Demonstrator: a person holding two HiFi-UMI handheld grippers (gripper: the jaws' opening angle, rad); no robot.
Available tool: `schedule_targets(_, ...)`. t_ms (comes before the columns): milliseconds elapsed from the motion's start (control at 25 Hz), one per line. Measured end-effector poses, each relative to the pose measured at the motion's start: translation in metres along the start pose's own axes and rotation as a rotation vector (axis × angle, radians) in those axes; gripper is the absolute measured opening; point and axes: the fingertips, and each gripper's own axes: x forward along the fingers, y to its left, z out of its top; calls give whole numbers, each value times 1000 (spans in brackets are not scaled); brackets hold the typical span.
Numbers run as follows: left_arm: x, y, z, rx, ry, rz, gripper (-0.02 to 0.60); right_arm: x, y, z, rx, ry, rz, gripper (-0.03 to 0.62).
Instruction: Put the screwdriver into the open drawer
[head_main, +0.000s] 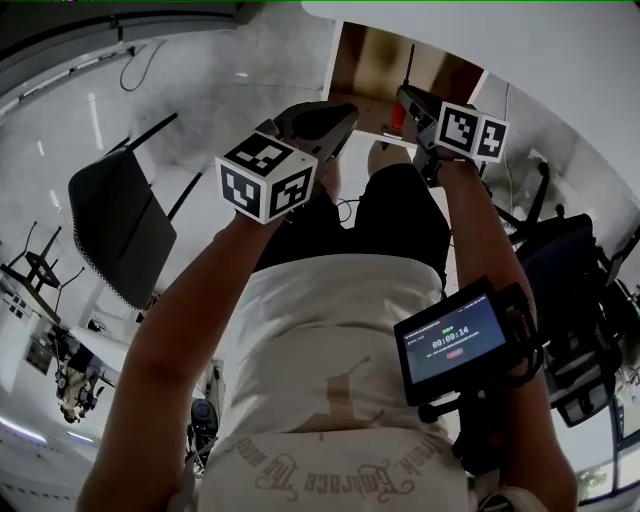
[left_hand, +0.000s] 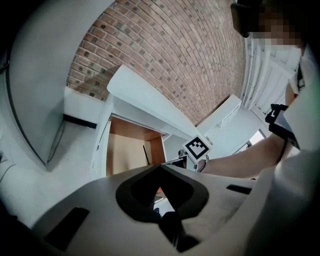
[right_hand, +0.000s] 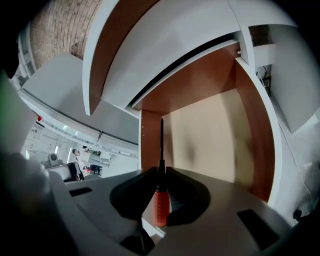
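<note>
A: Well, what can go wrong for you here?
B: Your right gripper (right_hand: 161, 172) is clamped on the screwdriver (right_hand: 160, 200) by its orange handle, with the shaft aimed into the open drawer (right_hand: 210, 130). If you release it too high, it may bounce out or roll. The tip could also jab the side wall.
A: And the drawer?
B: Its wooden floor looks bare where it shows. Your left gripper (left_hand: 160, 166) is closed on nothing

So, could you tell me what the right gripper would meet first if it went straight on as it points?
Probably the pale inner panel of the open drawer, with the screwdriver in the right gripper touching first; depth is unclear.
</note>
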Motion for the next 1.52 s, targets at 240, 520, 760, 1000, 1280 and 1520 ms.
schedule_targets(240,-4,14,-10,-48,-24,25,20,17,-12,11,29,-26,-17,66)
schedule_targets(520,1,55,-31,-86,-30,57,20,57,-47,8,52,4,-67,66)
schedule_targets(760,8,58,-41,-95,-26,49,20,69,-61,5,66,16,-88,66)
schedule_targets(1000,17,66,-45,-111,-34,36,20,89,-79,5,72,47,-143,67)
schedule_targets(1280,20,58,-56,-56,-4,32,20,98,-88,3,56,55,-171,67)
schedule_targets(1520,17,63,-58,-57,5,42,20,101,-98,-3,71,78,-202,67)
